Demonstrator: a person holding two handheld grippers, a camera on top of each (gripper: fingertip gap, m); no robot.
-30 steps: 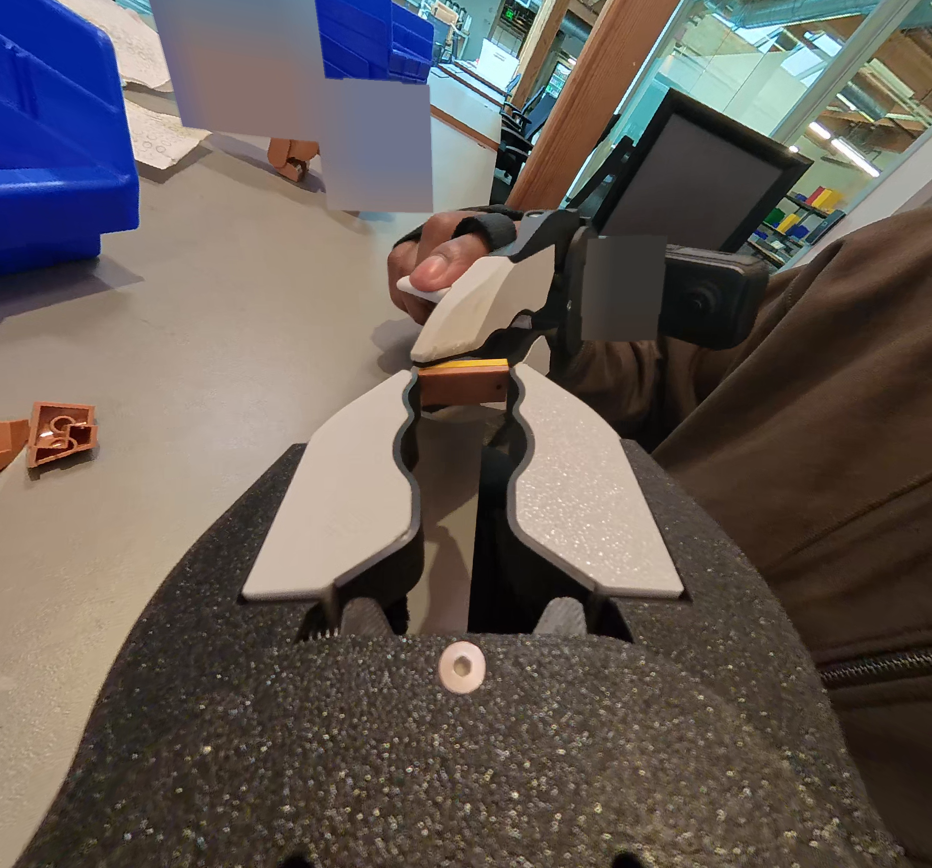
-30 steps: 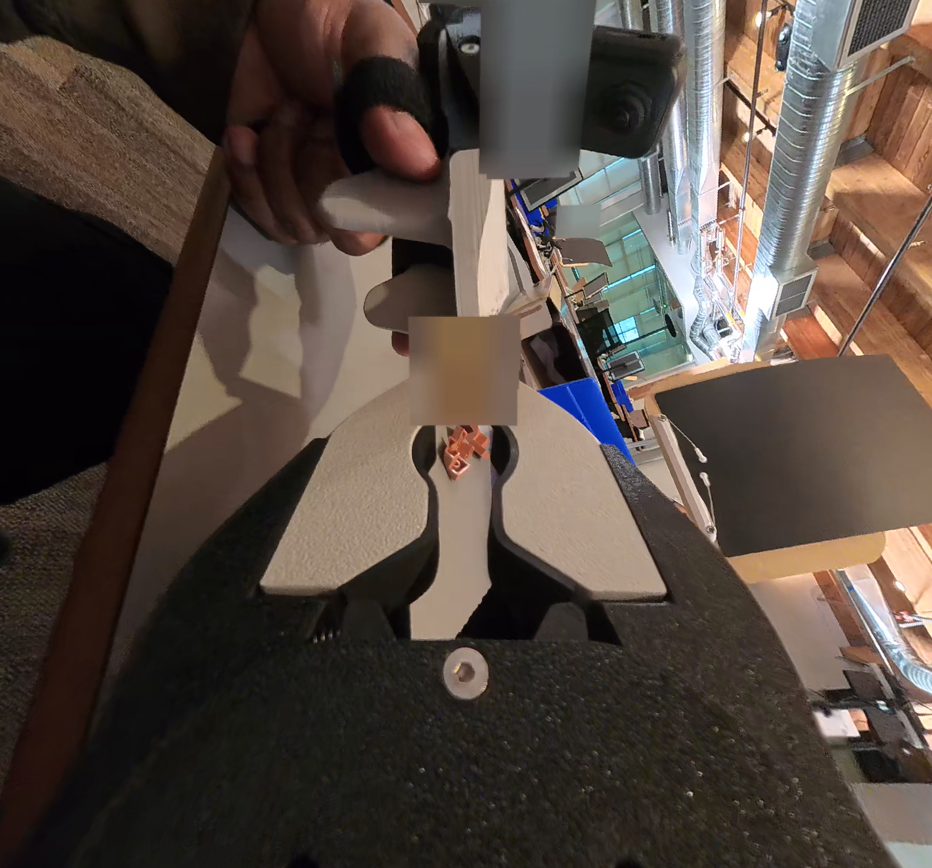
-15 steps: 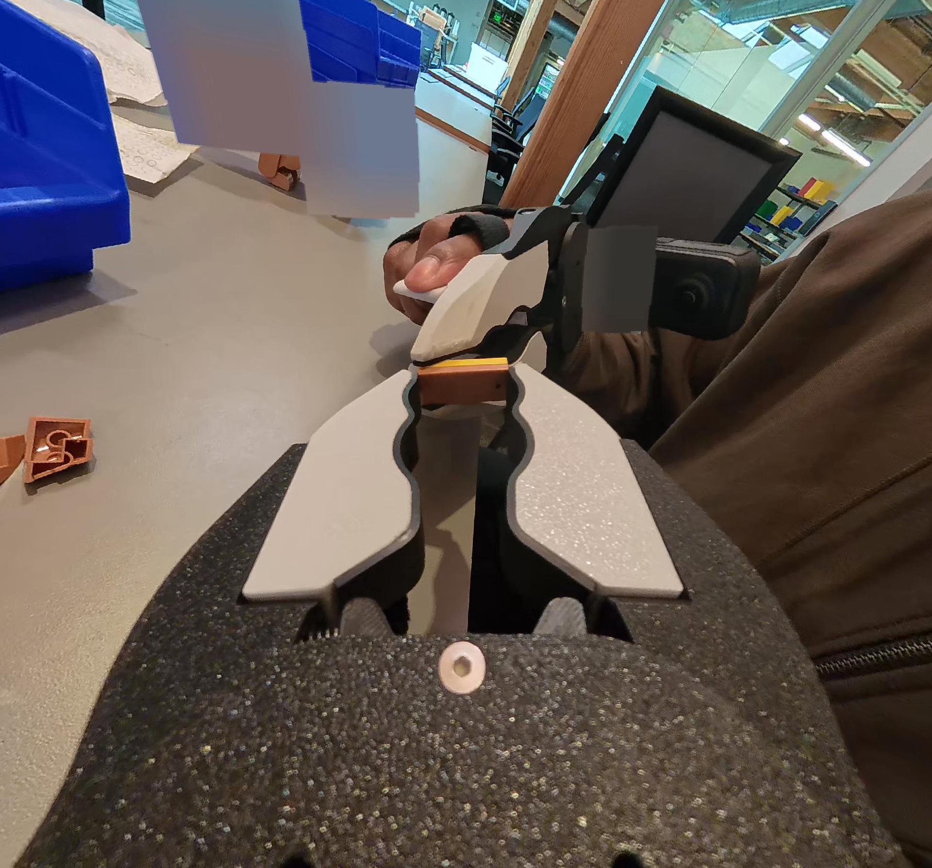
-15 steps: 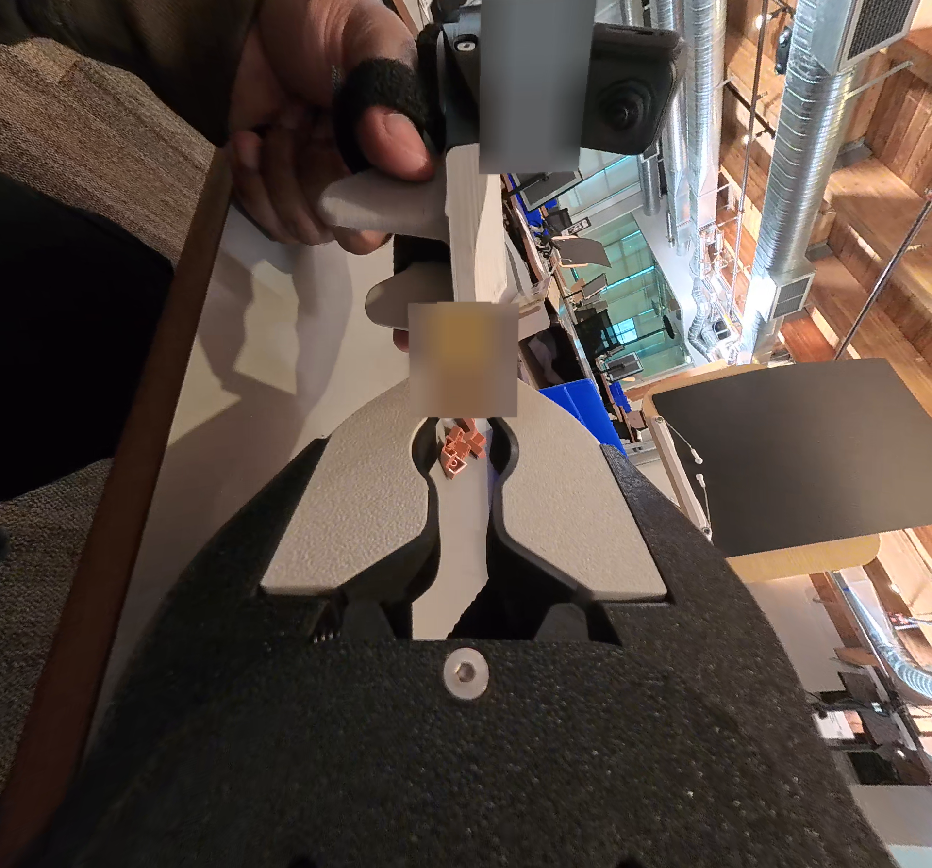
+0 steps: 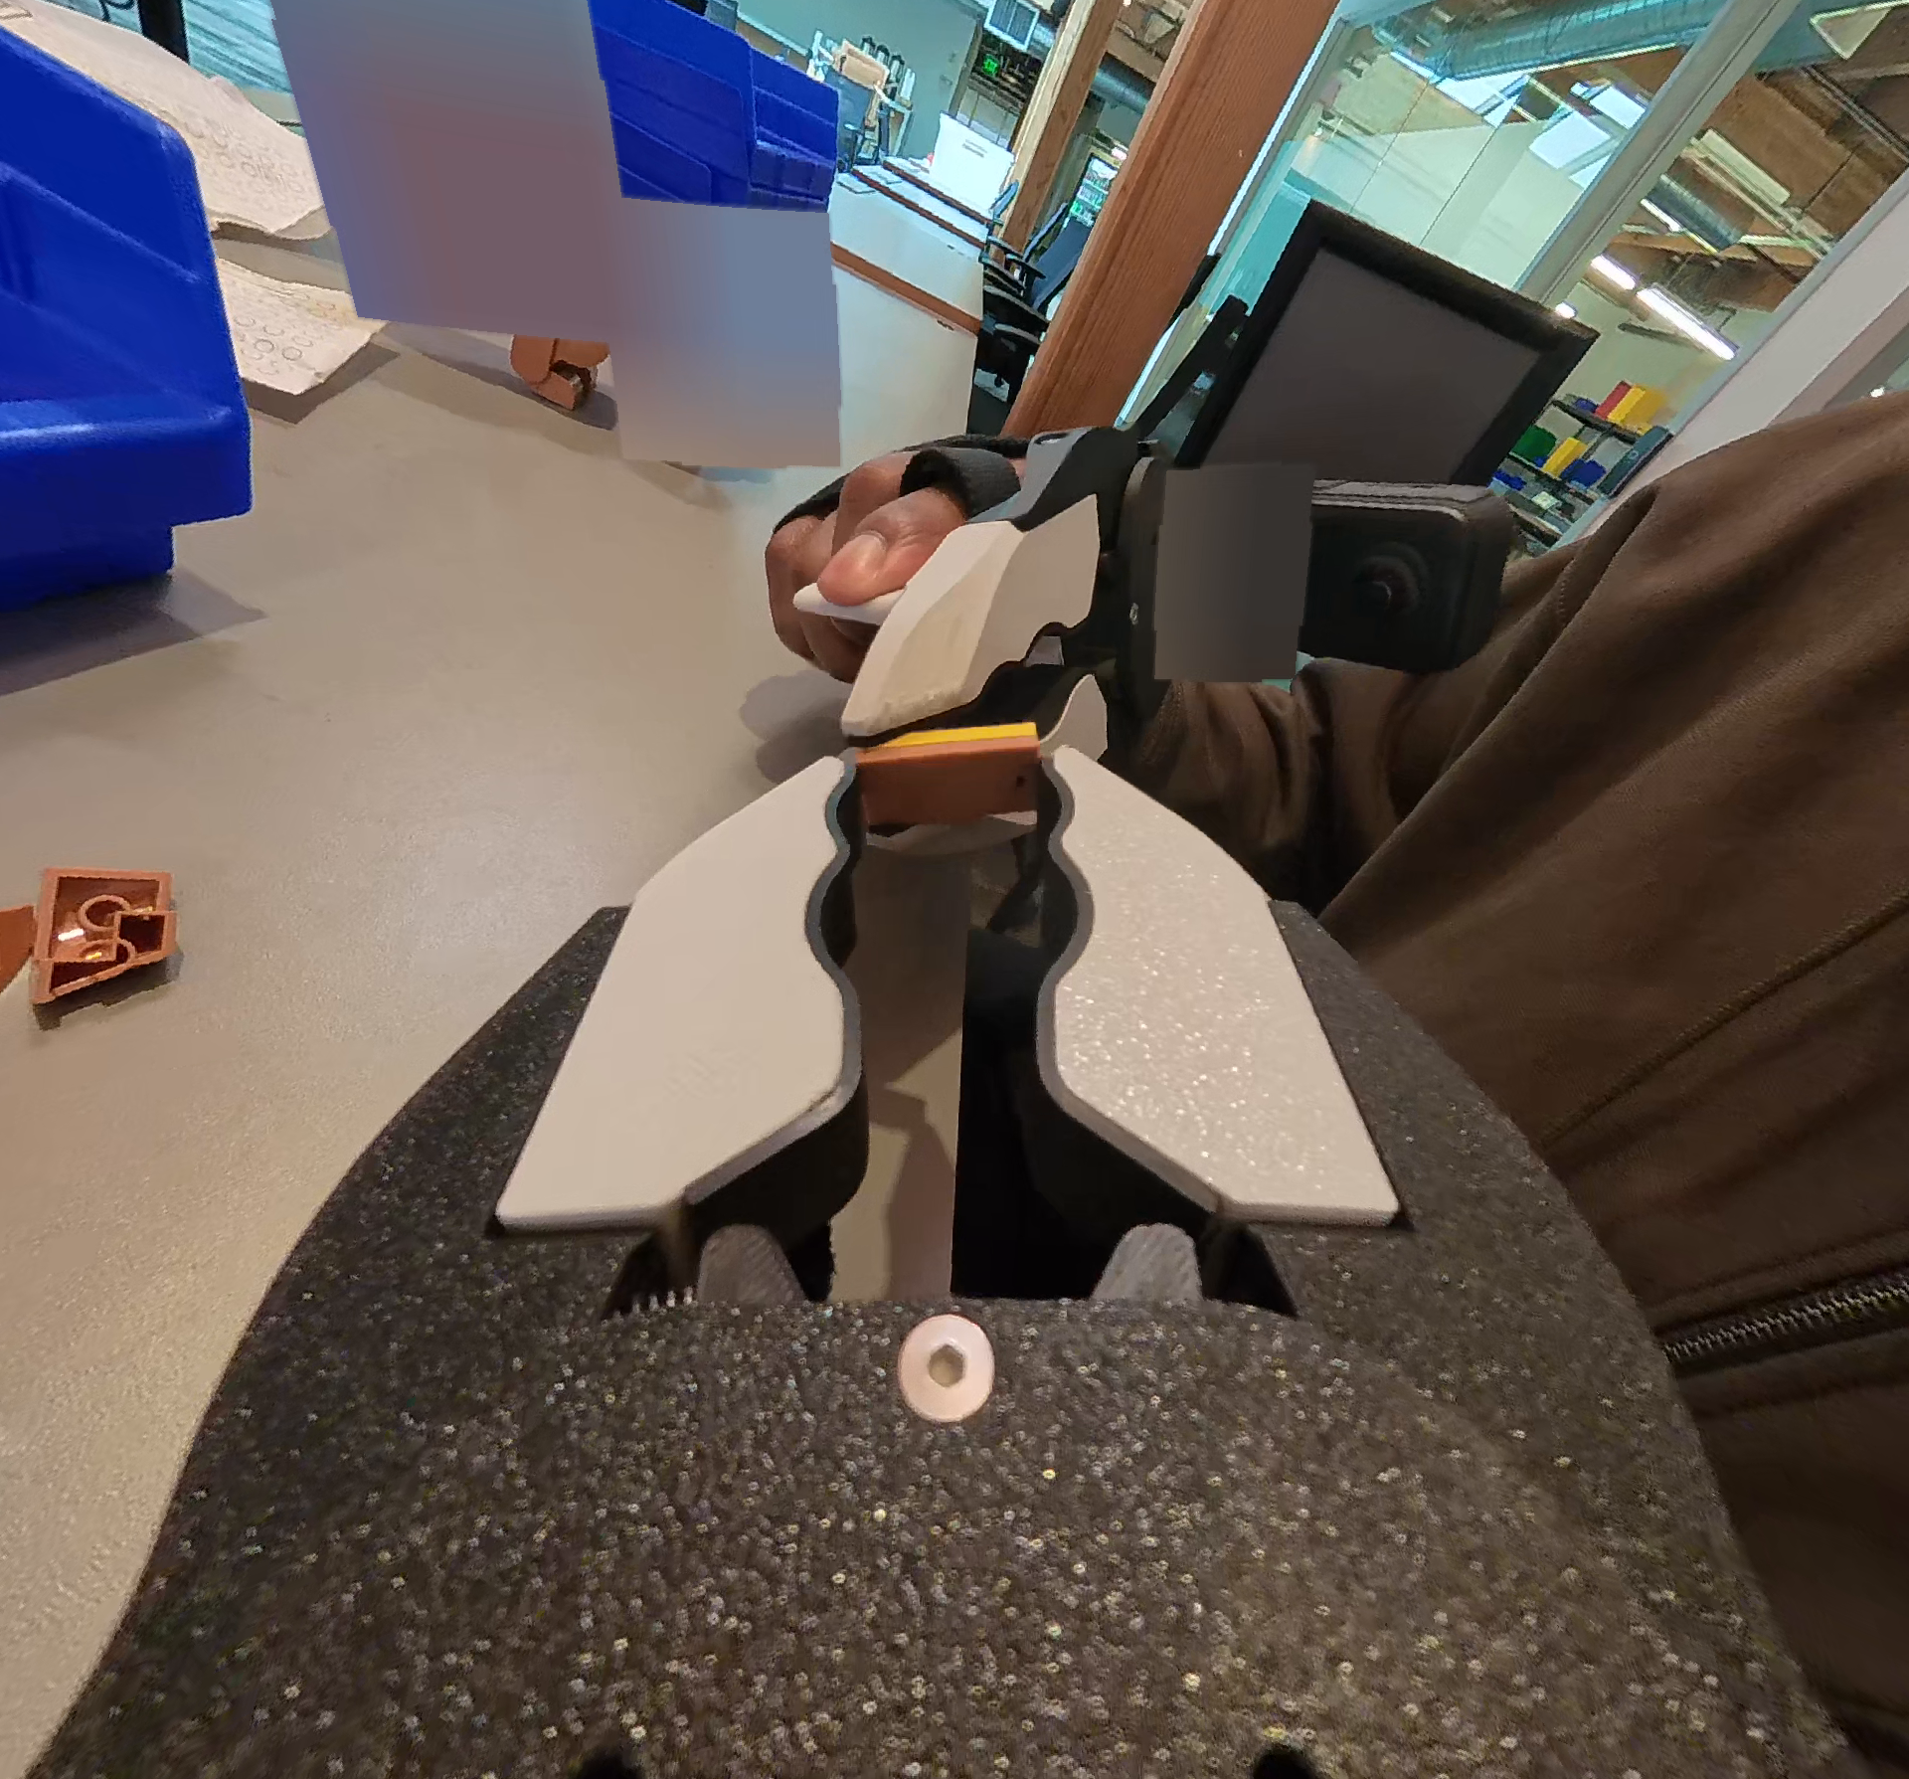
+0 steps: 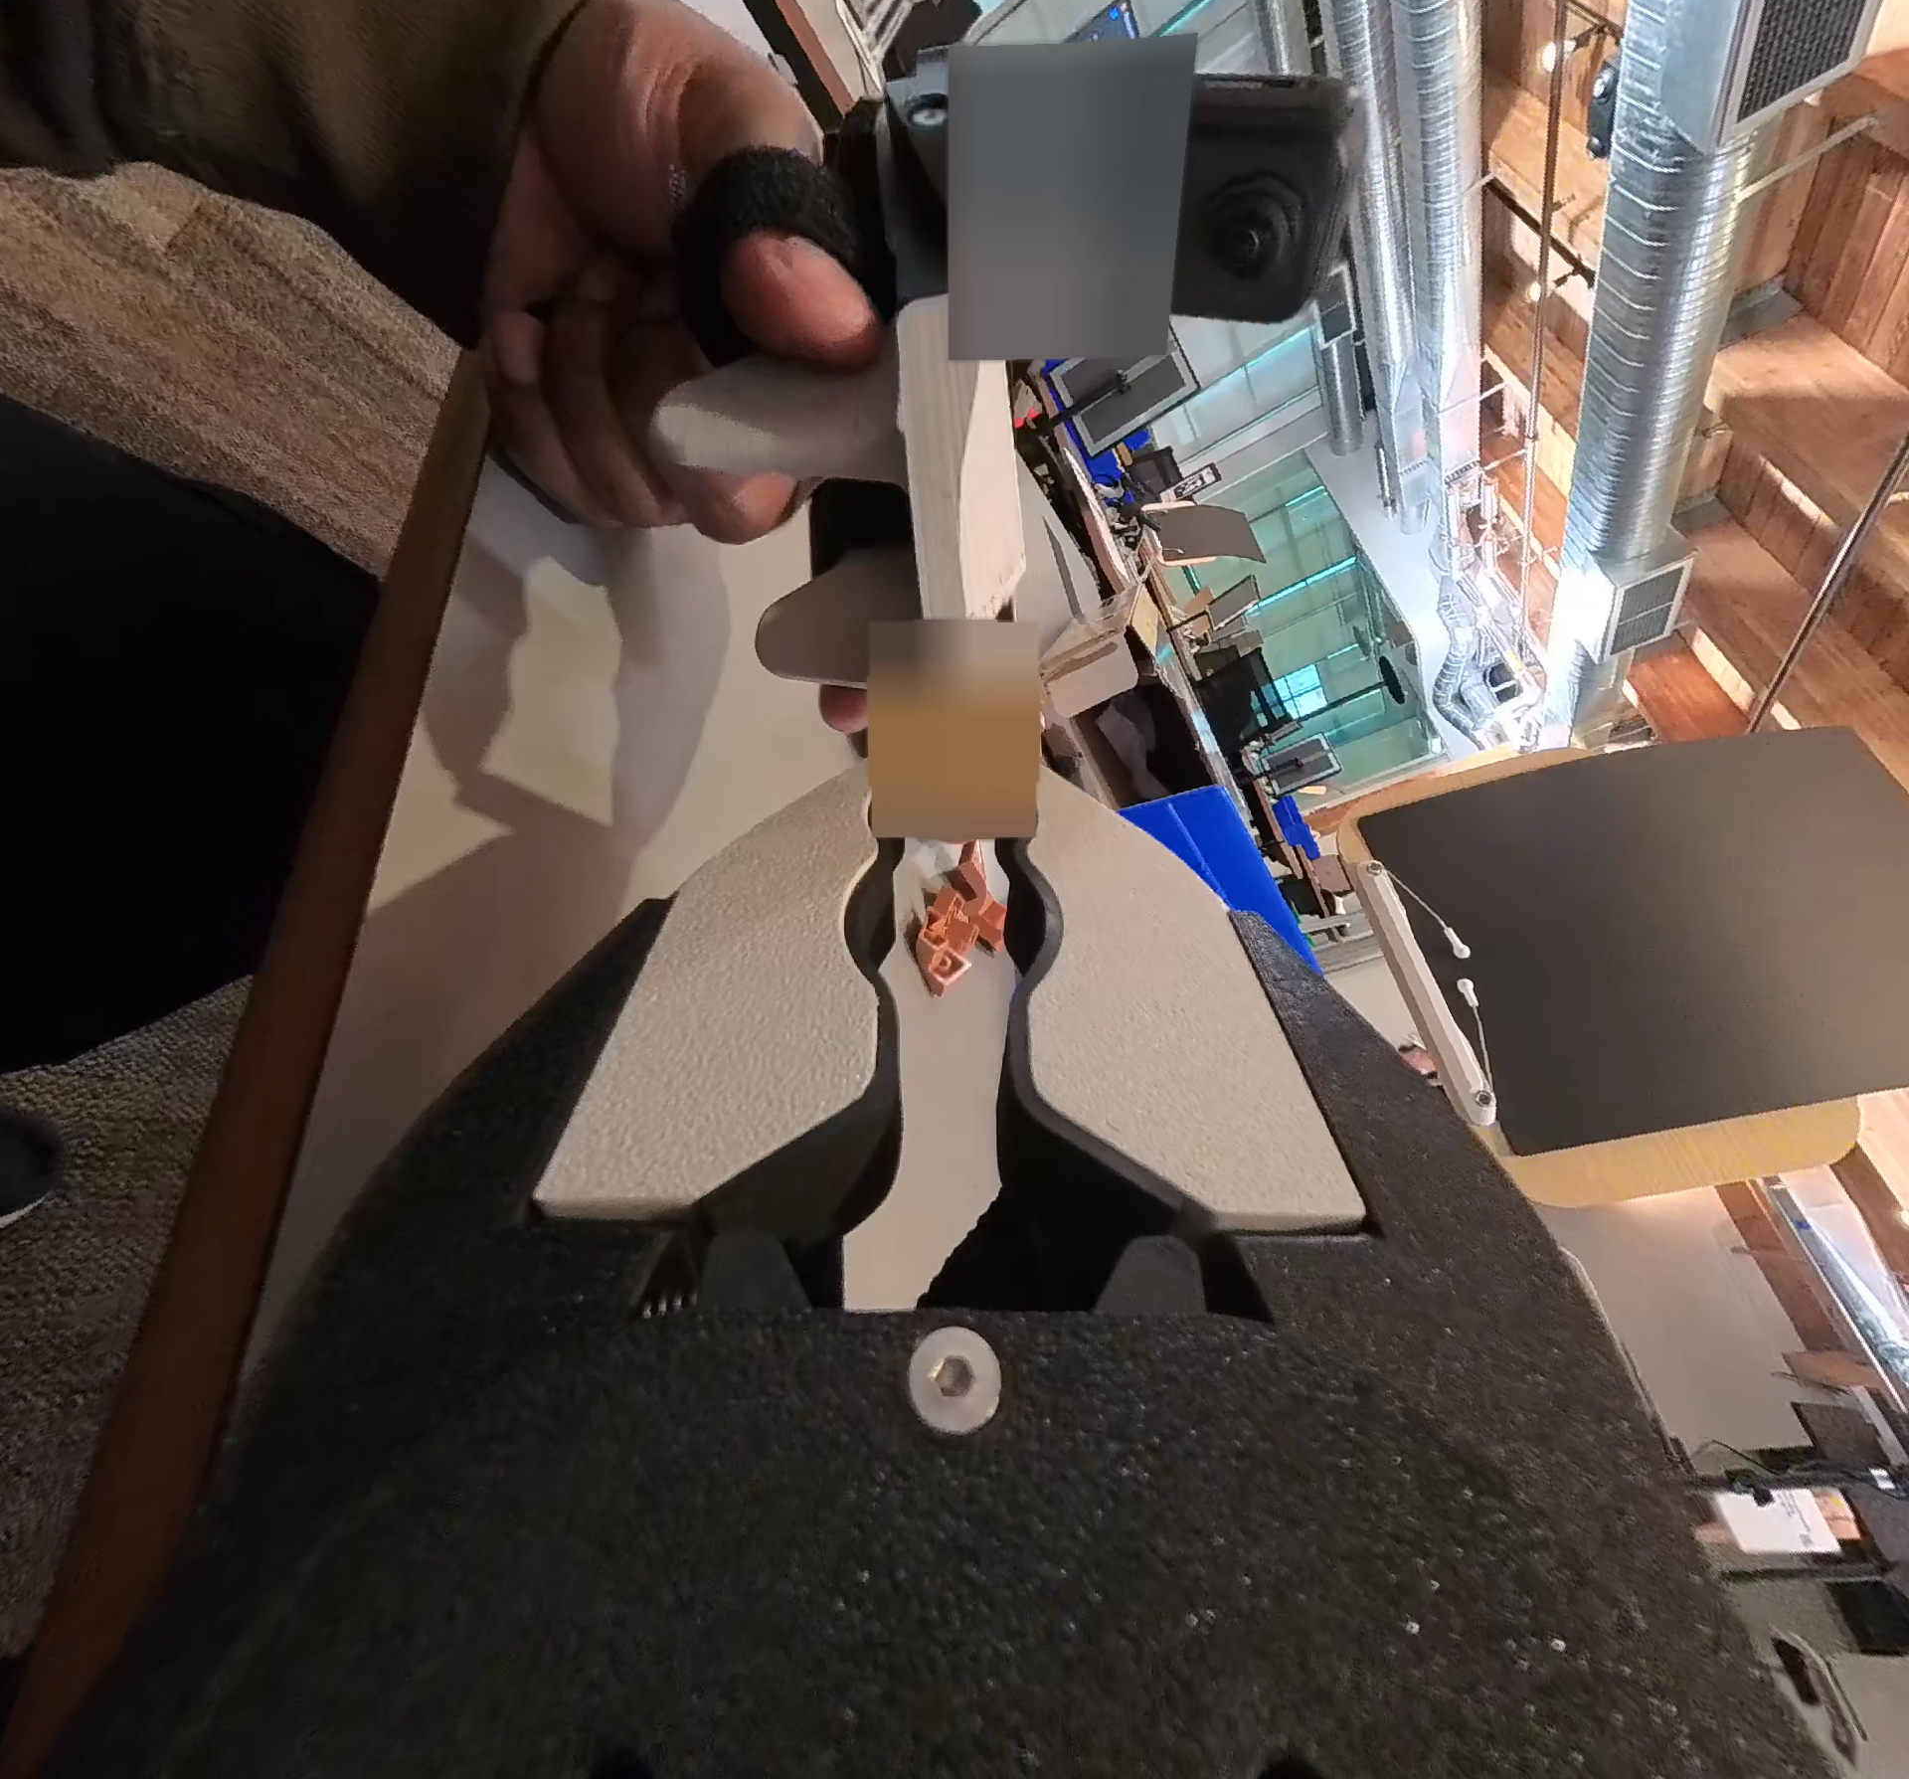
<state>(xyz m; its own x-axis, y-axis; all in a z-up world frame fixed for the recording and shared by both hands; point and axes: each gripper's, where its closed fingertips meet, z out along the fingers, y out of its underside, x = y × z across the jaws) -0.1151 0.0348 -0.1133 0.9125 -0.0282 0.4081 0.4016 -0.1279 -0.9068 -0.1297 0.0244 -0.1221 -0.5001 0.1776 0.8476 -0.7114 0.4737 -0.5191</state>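
On the far left of the left wrist view a blue plastic bin [image 5: 103,366] stands on the grey worktop [image 5: 434,696], with printed paper sheets [image 5: 258,324] lying behind it. Nearer, at the left edge, a loose brown brick [image 5: 98,934] lies with its hollow underside showing. Farther back another brown piece [image 5: 558,371] sits half hidden under a blurred patch.

In the middle, the left tongs [image 5: 945,784] are closed to a narrow gap on a brown brick with a yellow layer on top [image 5: 950,774], pinched right at the tips and lifted off the worktop. The right tongs [image 5: 930,655] come in from above and to the right, one pale fingertip touching the yellow top. A hand [image 5: 868,552] with a black finger strap grips their handle. A brown sleeve [image 5: 1653,903] fills the right side.

In the right wrist view, the right tongs [image 6: 950,810] stand narrowly apart; a blurred patch covers their tips, so what they grip cannot be told. Through the gap a heap of brown bricks [image 6: 956,929] shows on the worktop.
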